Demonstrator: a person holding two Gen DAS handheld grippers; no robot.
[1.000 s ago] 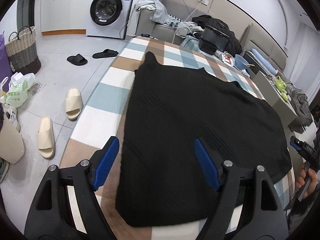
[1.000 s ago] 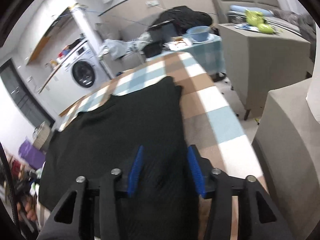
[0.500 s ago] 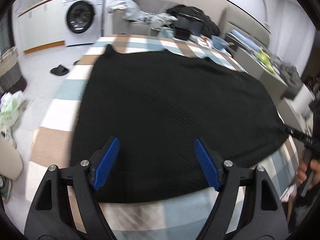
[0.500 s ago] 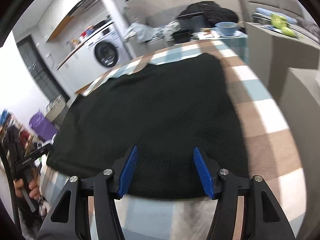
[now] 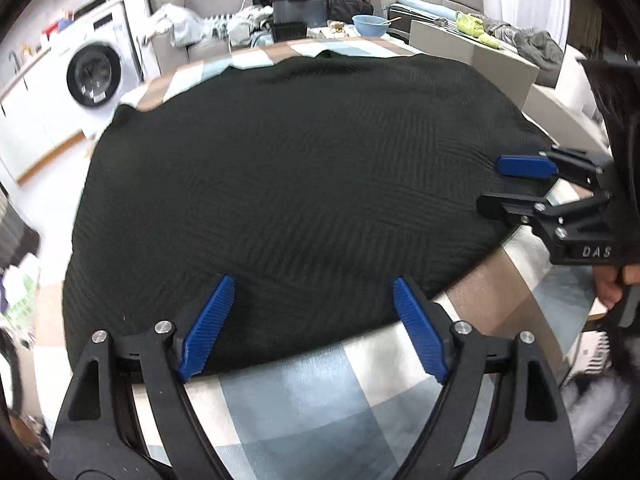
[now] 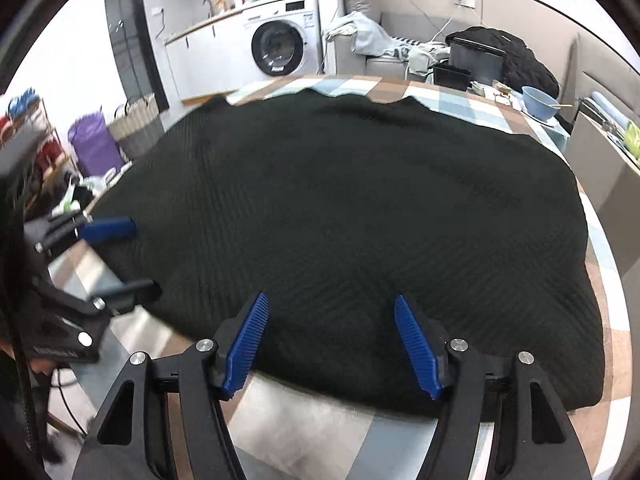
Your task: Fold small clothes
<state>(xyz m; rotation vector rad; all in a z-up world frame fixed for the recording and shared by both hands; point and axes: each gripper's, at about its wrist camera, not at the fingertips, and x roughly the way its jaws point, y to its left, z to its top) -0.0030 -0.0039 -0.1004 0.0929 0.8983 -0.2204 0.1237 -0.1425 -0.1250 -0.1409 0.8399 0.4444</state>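
- Left gripper [image 5: 310,326]: fingers spread wide, holding nothing, poised over the near hem of the garment [image 5: 288,176]; whether the tips touch the cloth cannot be told. A second ago this gripper sat at the garment's left corner looking along its side; it has since swung round to face the hem square-on.
- Right gripper [image 6: 332,344]: fingers also wide apart and empty, over the same near hem further along. A second ago they stood narrower, over the right edge; they have opened and come round to the front.
- Meaning of the change: both grippers now line up side by side along one edge, each visible in the other's view (right gripper seen from the left [image 5: 520,184]; left gripper seen from the right [image 6: 116,256]). This reads as the set-up for a two-point pinch of the hem, with the first fold not yet begun.
- Garment: black ribbed knit, spread flat and unfolded, covering most of the tabletop [image 5: 304,396]; its far edge shows a neckline dip.
- Tabletop: checked cloth in blue, brown and white, bare in a strip just in front of the fingers.
- Beyond: washing machine [image 6: 282,46], a blue bowl [image 6: 540,102] at the far end, and a sofa piled with clothes.
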